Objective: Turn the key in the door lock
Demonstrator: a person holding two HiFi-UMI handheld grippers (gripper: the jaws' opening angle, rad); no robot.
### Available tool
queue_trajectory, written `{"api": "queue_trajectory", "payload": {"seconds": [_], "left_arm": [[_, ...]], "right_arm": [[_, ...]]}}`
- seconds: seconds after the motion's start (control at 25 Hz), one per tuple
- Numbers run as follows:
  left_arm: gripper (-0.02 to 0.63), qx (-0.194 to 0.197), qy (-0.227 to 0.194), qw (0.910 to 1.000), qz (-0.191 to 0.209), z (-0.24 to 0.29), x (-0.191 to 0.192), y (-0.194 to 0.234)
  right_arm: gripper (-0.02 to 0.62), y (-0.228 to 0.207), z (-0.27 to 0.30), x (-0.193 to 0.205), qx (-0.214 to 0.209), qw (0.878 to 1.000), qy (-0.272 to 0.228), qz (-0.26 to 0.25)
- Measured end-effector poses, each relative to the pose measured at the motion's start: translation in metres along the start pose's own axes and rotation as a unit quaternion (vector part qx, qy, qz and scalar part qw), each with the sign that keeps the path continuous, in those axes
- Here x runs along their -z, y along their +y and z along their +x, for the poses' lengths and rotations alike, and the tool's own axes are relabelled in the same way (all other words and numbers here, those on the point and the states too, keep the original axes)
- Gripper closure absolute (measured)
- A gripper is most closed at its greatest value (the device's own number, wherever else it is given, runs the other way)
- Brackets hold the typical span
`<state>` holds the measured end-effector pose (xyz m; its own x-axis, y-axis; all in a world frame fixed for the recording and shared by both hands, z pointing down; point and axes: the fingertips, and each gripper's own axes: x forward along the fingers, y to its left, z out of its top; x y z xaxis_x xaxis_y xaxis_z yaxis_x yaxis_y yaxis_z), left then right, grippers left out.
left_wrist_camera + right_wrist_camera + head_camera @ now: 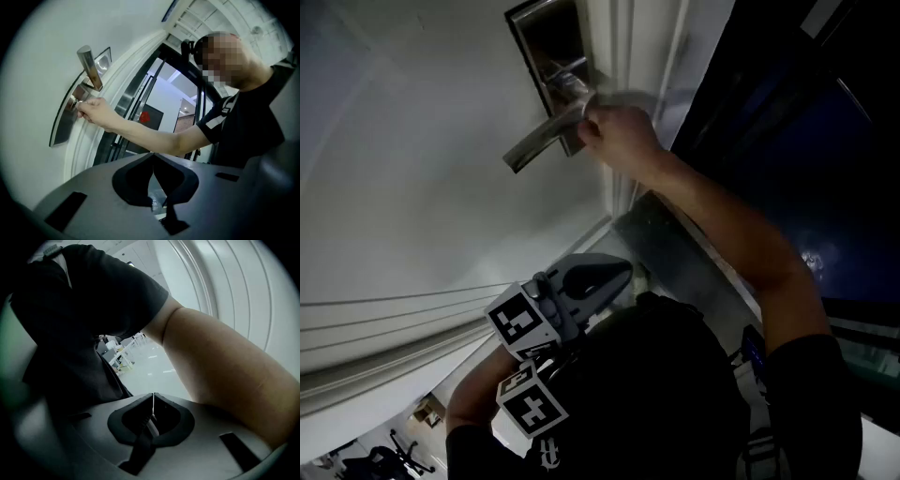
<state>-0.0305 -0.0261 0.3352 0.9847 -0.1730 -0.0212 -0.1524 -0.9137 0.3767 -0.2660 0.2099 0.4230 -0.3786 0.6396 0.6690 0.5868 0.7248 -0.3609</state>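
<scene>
The head view looks down along the door face (422,169). The door handle (546,141) and the bare hand (619,127) at it sit at 12 o'clock, some way off, and the person's dark torso (675,394) lies close under the lens at 6 o'clock. The left gripper (152,154) view sits farther out and faces up past its pressed-together jaws. It shares that handle and hand, here at 10 o'clock. The right gripper (153,395) view faces away toward a bright floor (154,366). An upper arm (225,371) is very near at 3 o'clock, with door mouldings (225,282) at 1 o'clock.

Dim, underexposed head view; fisheye-warped gripper views.
</scene>
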Motion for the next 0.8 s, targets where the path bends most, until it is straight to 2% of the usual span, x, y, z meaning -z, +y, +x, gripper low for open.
{"api": "queue_trajectory", "payload": {"seconds": [0.8], "left_arm": [[0.6,-0.011,0.012,0.9998,0.01,-0.0008,0.0057,-0.0039]], "right_arm": [[0.578,0.0074,0.0038,-0.0015,0.001,1.0,-0.004,-0.01]]}}
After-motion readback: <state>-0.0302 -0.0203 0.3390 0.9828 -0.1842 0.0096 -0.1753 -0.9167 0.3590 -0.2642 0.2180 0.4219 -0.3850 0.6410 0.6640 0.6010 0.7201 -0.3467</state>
